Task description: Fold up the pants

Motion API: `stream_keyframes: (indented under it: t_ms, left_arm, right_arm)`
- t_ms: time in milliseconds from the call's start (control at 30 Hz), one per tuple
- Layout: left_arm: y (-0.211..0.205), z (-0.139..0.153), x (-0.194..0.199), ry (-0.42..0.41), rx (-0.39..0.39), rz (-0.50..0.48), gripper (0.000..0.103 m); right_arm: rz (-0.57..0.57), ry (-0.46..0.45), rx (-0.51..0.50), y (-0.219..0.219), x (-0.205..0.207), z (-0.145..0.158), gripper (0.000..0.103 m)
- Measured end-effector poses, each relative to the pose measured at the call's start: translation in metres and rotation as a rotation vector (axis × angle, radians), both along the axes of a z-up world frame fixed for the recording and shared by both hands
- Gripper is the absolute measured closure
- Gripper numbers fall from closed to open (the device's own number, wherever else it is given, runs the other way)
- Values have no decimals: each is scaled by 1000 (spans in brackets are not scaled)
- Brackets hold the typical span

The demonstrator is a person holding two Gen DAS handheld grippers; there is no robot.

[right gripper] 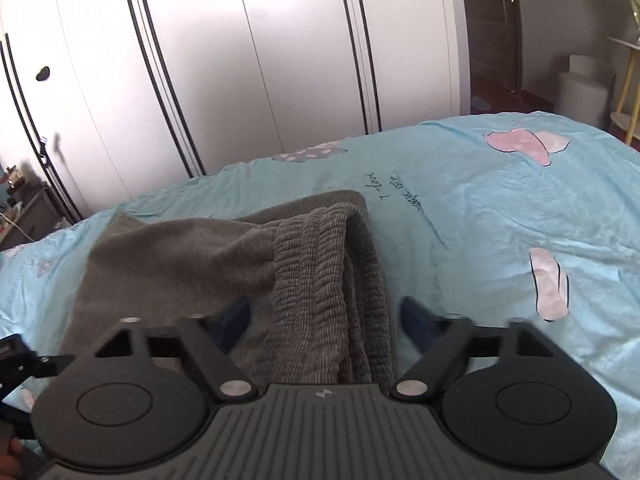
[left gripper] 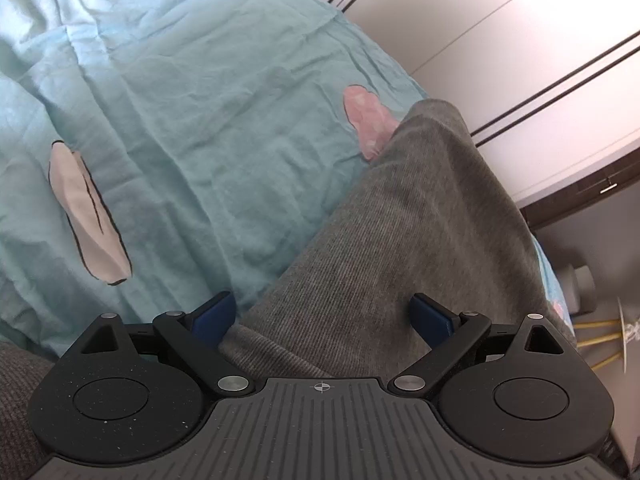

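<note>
Two grippers work over grey pants [right gripper: 224,256] lying on a light-blue bedsheet [right gripper: 480,208], toward the edge nearest the white wardrobe [right gripper: 240,60]. The left gripper [left gripper: 322,312] and right gripper [right gripper: 322,316] both stand with jaws apart, cloth between them but unclamped. The pants look partly folded; more folding seems left. Only the right wrist view shows the bunched ribbed waistband [right gripper: 316,280]; the left shows a smooth leg [left gripper: 420,208].

The pants [left gripper: 400,240] were matt grey ribbed knit, the waistband [right gripper: 316,280] coarsely ruched. Beneath lay a bedsheet [left gripper: 180,100] of thin, creased light-blue cloth. At upper left, the wardrobe doors [right gripper: 240,60] looked smooth, faintly glossy white.
</note>
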State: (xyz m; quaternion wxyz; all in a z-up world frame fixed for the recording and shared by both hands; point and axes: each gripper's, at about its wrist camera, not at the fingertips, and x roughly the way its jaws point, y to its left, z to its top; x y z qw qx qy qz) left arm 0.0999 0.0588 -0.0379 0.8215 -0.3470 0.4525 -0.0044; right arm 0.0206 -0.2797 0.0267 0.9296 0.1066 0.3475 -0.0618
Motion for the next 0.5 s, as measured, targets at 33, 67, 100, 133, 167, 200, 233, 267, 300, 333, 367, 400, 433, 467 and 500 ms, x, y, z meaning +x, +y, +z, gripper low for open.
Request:
stream_keyframes:
  t_ms: [33,67,100,133,167,200,233,267,300,333,367,400,433,467,500]
  left_arm:
    - [-1,0,0,0,6,-4,6]
    - [-2,1,0,1,14,-10,6]
    - [-3,1,0,3,21,-15,6]
    - [-4,2,-1,6,26,-19,6]
    - [-4,3,-1,8,27,-20,6]
    - [-3,3,-2,12,24,-22,6]
    - [-2,4,-2,17,16,-24,6]
    - [-1,4,-4,20,2,-26,6]
    - [2,5,-5,19,-17,-29,6]
    - [5,6,-7,18,-37,-30,6]
    - [8,6,-7,18,-57,-29,6]
    - [11,7,-7,23,-77,-27,6]
    - [16,6,-7,32,-97,-18,6]
    - [20,6,-6,32,-112,-4,6]
    - [25,7,-6,28,-122,7,6]
  right_arm:
    - [-3,33,-19,-1,-1,-5,6]
    - [-6,90,-34,-2,1,-13,6]
    - [-14,144,-3,-7,4,-21,5]
    - [-19,178,71,-14,7,-28,5]
    - [-35,188,147,-23,9,-32,5]
    - [-52,196,207,-29,10,-36,5]
    - [-59,205,256,-34,11,-39,5]
    - [-63,212,297,-38,12,-44,5]
    - [-67,212,329,-41,11,-47,5]
    - [-64,212,341,-42,11,-48,5]
    - [-58,213,340,-42,12,-48,5]
    - [-54,215,338,-41,12,-48,5]
    - [-51,217,340,-41,13,-48,5]
    - [-44,219,343,-42,14,-48,5]
    - [-36,218,354,-44,14,-48,5]
